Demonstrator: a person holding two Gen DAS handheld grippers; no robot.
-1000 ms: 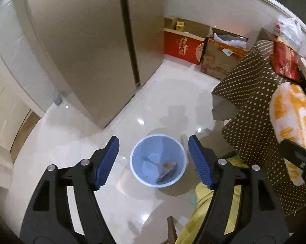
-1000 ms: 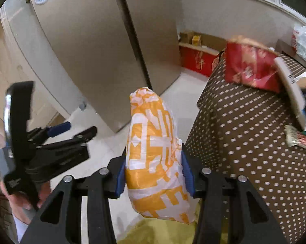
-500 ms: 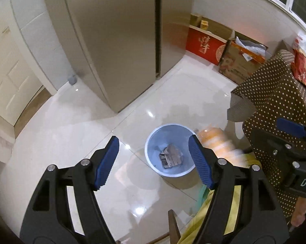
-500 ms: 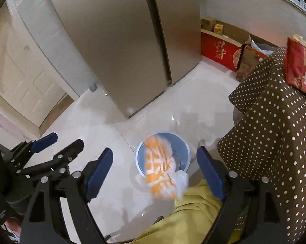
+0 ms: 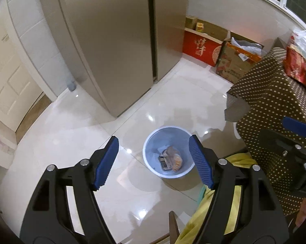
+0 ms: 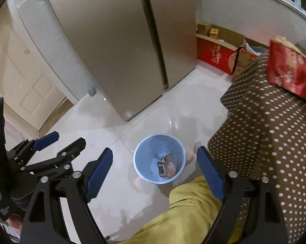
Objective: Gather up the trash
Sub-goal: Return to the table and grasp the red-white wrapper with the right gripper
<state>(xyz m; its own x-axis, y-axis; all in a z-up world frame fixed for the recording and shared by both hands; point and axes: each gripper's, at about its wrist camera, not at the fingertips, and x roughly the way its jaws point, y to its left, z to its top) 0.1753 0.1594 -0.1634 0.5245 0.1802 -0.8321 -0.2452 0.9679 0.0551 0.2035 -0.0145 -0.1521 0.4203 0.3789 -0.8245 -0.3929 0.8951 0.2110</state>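
Both tools hang wide over the bin, holding nothing.

The left tool (image 5: pixel 154 162) and the right tool (image 6: pixel 155 169) are above the floor (image 5: pixel 71 126). Below them stands a blue bin (image 5: pixel 146 158) with the orange wrapper (image 5: pixel 177 161) and other trash inside. Next comes the dotted worktop (image 6: pixel 265 126) with a red bag (image 6: pixel 288 71) near its far edge, then the fridge (image 5: pixel 122 40).

Both grippers hang above the blue wastebasket (image 5: pixel 168 152), tilted down toward it. The left gripper (image 5: pixel 154 162) has its blue-padded fingers (image 5: pixel 106 162) spread wide with nothing between them. The right gripper (image 6: pixel 155 172) is likewise spread and empty, held just beside the left one, over the wastebasket's near side.
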